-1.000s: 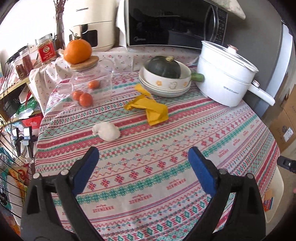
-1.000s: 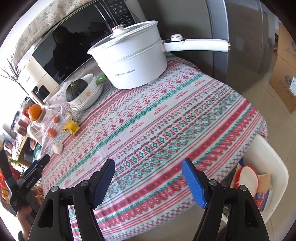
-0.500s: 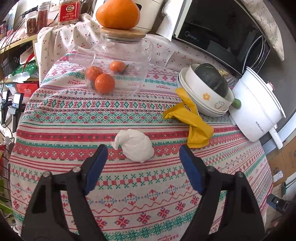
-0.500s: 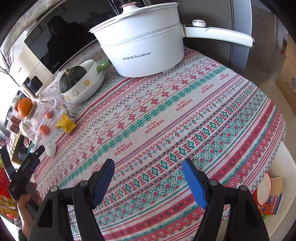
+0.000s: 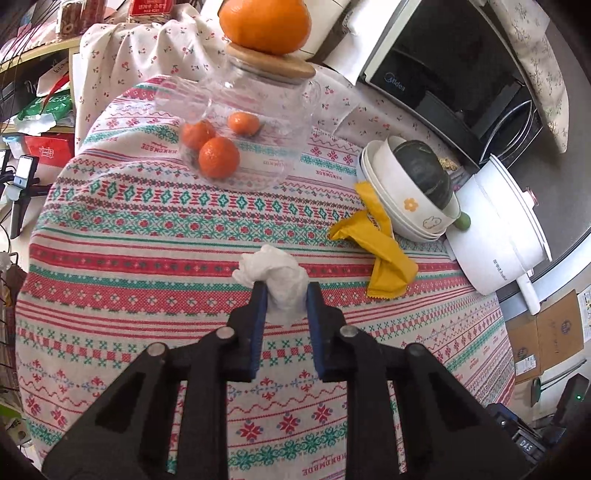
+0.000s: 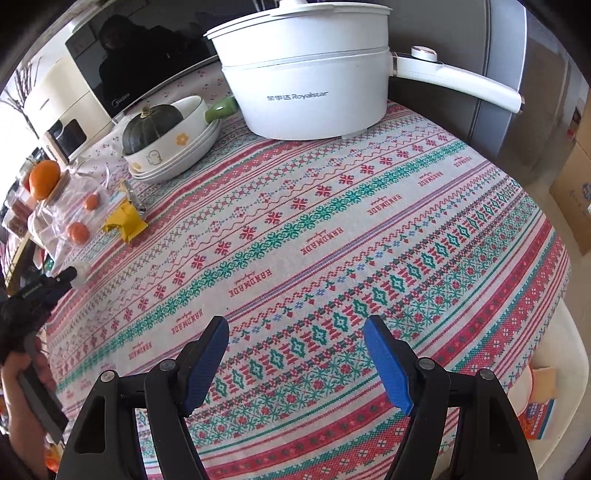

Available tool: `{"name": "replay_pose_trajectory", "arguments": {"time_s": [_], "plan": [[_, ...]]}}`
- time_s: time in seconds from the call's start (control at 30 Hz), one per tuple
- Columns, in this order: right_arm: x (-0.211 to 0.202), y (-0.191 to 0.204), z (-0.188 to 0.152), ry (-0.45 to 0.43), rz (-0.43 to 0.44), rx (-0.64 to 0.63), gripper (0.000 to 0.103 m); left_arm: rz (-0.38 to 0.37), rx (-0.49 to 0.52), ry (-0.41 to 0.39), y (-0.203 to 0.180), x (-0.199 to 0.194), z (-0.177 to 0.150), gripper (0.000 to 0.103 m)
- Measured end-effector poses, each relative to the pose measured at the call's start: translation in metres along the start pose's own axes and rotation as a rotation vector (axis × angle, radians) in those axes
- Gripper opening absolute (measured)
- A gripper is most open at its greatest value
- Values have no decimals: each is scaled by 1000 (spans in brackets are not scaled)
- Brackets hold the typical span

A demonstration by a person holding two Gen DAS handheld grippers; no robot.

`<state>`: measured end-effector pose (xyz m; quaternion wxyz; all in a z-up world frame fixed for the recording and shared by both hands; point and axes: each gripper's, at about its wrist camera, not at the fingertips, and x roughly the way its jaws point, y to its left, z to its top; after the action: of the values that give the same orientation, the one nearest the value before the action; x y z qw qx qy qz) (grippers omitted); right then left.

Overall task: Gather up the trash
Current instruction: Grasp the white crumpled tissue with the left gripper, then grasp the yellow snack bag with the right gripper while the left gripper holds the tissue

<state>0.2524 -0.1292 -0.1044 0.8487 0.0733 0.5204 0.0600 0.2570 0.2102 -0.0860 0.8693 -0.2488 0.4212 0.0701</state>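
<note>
— What's written on that white pot (image 6: 306, 74)?

— "Royalstar", with some Chinese characters before it that I can't make out.

— And the microwave (image 5: 436, 74)?

— "Midea", low on its dark door.

— The tablecloth (image 6: 332, 236) has lettering too.

— "HANDMADE", repeated along the stripes. The red jar label (image 5: 147, 5) at the back is probably Chinese, too blurred to read

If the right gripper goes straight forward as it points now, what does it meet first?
Probably only the tablecloth; the open right gripper has nothing between its fingers. Beyond, the white pot stands roughly in line, though depth is unclear.
</note>
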Motion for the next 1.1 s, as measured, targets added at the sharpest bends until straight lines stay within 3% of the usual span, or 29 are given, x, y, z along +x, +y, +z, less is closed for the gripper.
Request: {"name": "replay_pose_trajectory", "arguments": {"time_s": [0.2,0.37,0.53,0.73,0.83,0.87,0.93,0.97,1.1], "plan": [[20,63,19,-43,83,-76,77,43,73,-60,7,-48,5,23],[46,129,43,-88,155,-156,77,32,76,-54,17,-66,6,23],[80,183,59,-111,138,-276,77,27,83,-54,19,-75,6,24],[113,207,70,-103,83,-311,76,44,108,-36,14,-68,2,24],[121,211,74,-96,86,-307,62,45,111,-23,13,-64,1,24],[123,212,75,-86,88,-313,45,46,110,-22,13,-64,1,24],[122,213,73,-74,106,-324,37,41,105,-19,13,-65,0,24],[120,213,72,-70,116,-334,26,40,106,-19,11,-65,-1,24],[101,212,63,-76,140,-374,26,46,139,-20,3,-68,-5,24]]}}
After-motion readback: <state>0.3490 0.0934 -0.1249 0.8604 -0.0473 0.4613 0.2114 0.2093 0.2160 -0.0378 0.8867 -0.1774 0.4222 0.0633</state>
